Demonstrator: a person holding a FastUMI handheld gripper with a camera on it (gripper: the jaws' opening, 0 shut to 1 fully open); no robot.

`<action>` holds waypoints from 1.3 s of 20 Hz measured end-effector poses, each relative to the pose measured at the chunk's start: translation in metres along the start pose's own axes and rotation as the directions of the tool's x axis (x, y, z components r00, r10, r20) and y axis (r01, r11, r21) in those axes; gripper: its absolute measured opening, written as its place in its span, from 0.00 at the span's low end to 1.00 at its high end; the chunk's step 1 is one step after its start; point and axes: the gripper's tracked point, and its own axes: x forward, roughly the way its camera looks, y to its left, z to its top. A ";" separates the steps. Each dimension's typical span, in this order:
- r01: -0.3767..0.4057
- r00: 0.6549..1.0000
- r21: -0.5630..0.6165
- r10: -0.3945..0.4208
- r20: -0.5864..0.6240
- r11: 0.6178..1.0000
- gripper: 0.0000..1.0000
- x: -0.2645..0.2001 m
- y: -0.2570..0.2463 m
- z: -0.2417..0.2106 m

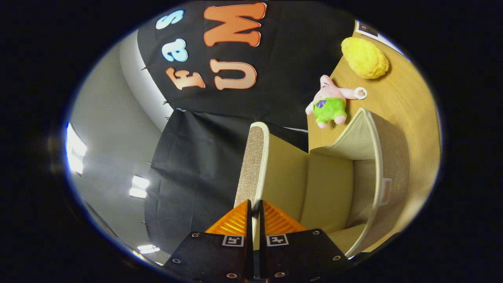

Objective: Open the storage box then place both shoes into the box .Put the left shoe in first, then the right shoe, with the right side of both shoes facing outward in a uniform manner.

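Pinching the lid (253,165) of the storage box (387,165) on the wooden table (408,102), the gripper (255,214) holds it raised, edge-on between both fingers; thin fabric could slip free, dropping shut.

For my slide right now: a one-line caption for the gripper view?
Gripper pinching the lid of the open storage box, plush toy on the table beyond.
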 end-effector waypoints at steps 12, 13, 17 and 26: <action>0.179 0.974 -0.256 -0.208 -0.090 0.950 0.02 0.130 0.016 -0.050; 0.200 0.967 -0.288 -0.236 -0.097 0.937 0.01 0.140 0.013 -0.054; 0.241 0.947 -0.379 -0.302 -0.110 0.893 0.04 0.165 0.015 -0.077; 0.352 0.915 -0.530 -0.403 0.021 0.772 0.97 0.137 -0.010 -0.048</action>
